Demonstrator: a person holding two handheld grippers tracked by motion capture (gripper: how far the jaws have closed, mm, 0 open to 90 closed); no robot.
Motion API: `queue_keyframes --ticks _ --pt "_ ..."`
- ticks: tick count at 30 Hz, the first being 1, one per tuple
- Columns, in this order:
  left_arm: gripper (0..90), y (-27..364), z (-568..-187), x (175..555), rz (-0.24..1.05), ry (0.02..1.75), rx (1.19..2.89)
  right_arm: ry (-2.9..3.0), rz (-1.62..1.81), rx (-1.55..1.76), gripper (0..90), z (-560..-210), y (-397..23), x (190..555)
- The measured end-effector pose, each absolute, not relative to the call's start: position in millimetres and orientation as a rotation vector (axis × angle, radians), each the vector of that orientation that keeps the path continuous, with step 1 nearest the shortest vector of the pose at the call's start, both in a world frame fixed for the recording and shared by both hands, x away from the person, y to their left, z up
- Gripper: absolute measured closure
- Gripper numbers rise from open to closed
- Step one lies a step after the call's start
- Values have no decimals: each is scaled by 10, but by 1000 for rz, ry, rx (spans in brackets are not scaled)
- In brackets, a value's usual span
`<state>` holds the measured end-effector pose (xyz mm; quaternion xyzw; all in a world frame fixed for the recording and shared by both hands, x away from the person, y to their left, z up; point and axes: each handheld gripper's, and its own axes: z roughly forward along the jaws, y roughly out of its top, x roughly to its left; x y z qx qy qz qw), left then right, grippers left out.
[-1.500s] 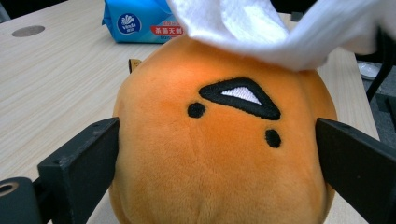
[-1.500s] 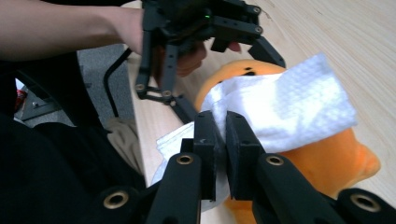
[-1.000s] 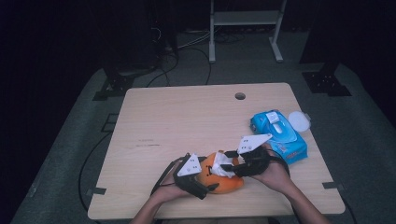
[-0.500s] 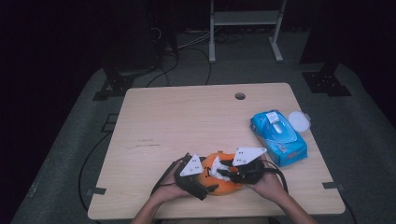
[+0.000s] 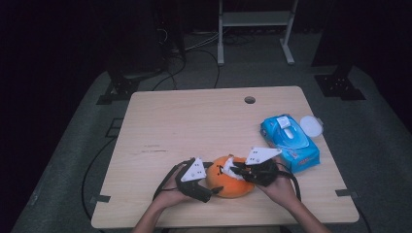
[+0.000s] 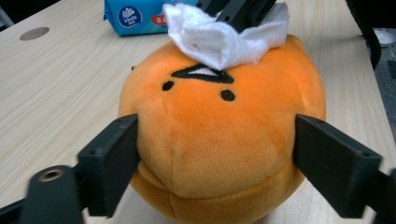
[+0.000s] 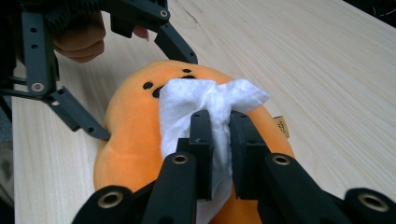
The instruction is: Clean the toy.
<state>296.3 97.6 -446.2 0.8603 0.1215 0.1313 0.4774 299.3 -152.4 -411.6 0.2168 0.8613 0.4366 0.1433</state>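
Note:
A round orange plush toy (image 5: 229,184) (image 6: 219,140) (image 7: 126,140) with a stitched face sits near the table's front edge. My left gripper (image 5: 213,178) (image 6: 215,144) has just been closing, and its pads now press the toy's two sides. Its fingers (image 7: 175,44) show beyond the toy in the right gripper view. A crumpled white wipe (image 5: 227,169) (image 6: 219,37) (image 7: 205,100) lies on the toy's top, over the face. My right gripper (image 5: 235,170) (image 7: 219,126) has just been closing too and is shut on that wipe.
A blue pack of wet wipes (image 5: 290,138) (image 6: 135,16) lies right of the toy, with a white round lid (image 5: 311,126) beside it at the table edge. The wooden table (image 5: 194,121) has a cable hole (image 5: 249,100) at the back.
The right gripper has sunk a little onto the toy's top with the wipe. The left hand has stayed beside the toy.

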Motion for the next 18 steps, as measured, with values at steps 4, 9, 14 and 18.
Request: queue_keyframes --ticks 4,9,14,18 --pt "215 960 -4458 2964 302 336 2099 2488 1266 623 804 -4063 -1594 2988" --pt "216 948 -4470 2964 305 357 2089 2487 1244 655 807 -4046 -1778 2941" --pt "224 933 -4478 2999 298 399 2071 2488 1251 720 810 -4079 -1975 2862" --pt "225 894 -4494 3062 266 481 2025 2514 1312 622 810 -3998 -1767 2708"
